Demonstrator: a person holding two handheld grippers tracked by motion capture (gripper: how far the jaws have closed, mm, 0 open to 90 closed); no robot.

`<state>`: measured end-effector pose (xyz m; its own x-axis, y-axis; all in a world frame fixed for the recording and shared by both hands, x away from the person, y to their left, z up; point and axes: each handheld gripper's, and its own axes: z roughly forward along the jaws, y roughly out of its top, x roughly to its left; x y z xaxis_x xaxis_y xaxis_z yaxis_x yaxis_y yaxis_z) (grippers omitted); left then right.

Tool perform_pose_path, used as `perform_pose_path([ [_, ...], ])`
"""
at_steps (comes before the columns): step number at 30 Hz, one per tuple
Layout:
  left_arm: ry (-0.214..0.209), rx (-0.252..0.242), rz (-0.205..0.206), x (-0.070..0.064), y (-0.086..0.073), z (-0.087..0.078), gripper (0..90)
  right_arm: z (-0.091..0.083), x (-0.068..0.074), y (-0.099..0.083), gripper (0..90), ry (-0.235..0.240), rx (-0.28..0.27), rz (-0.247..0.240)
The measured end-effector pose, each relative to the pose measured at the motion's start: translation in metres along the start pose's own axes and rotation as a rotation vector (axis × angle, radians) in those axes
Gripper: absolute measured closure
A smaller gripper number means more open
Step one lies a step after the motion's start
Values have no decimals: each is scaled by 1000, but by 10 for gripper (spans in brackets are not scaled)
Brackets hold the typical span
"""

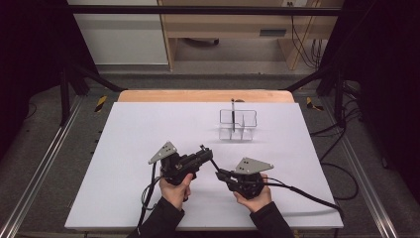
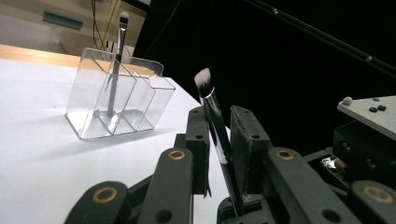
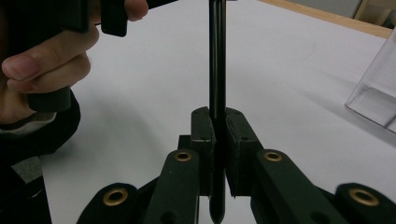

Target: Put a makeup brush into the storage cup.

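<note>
A black-handled makeup brush [image 1: 212,161] with a white-tipped head [image 2: 204,80] is held between my two grippers over the near middle of the white table. My left gripper [image 1: 207,152] is shut on the handle just below the ferrule, seen close up in the left gripper view [image 2: 219,114]. My right gripper [image 1: 220,173] is shut on the lower end of the same handle [image 3: 217,60], its jaws pressed on both sides [image 3: 217,112]. A clear organizer [image 1: 237,125] with several compartments stands farther back, and a second thin brush [image 1: 233,111] stands upright in it.
The white table sheet [image 1: 129,144] lies bare around the grippers. The organizer [image 2: 116,98] stands near the table's far right part, with a wooden edge [image 1: 203,95] behind it. Black frame bars and cables run along both sides. The person's left hand [image 3: 46,60] is close to the right gripper.
</note>
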<state>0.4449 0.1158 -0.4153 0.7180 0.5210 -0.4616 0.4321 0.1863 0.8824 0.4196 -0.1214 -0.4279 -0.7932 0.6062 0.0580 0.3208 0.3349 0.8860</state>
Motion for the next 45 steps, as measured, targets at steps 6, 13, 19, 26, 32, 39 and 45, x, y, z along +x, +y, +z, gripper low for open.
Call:
perform_pose_path([
  [6,-19,-4,-12,0,0,0,792,0,0,0,837,2,0,3],
  [13,-48,-6,-13,-3,1,0,815,1,0,0,830,2,3,6],
  [19,-61,-1,16,-9,1,1,831,1,0,0,825,8,9,8],
  [26,-40,6,67,-12,4,-2,831,0,0,1,628,-8,7,8],
  [32,-17,37,103,-14,2,-1,831,-2,0,2,441,-49,-24,12],
  [39,-21,76,127,-20,-1,5,831,-5,0,4,455,-54,-43,15],
  [45,-30,91,141,-25,-4,9,832,-9,1,6,598,-38,-70,16],
])
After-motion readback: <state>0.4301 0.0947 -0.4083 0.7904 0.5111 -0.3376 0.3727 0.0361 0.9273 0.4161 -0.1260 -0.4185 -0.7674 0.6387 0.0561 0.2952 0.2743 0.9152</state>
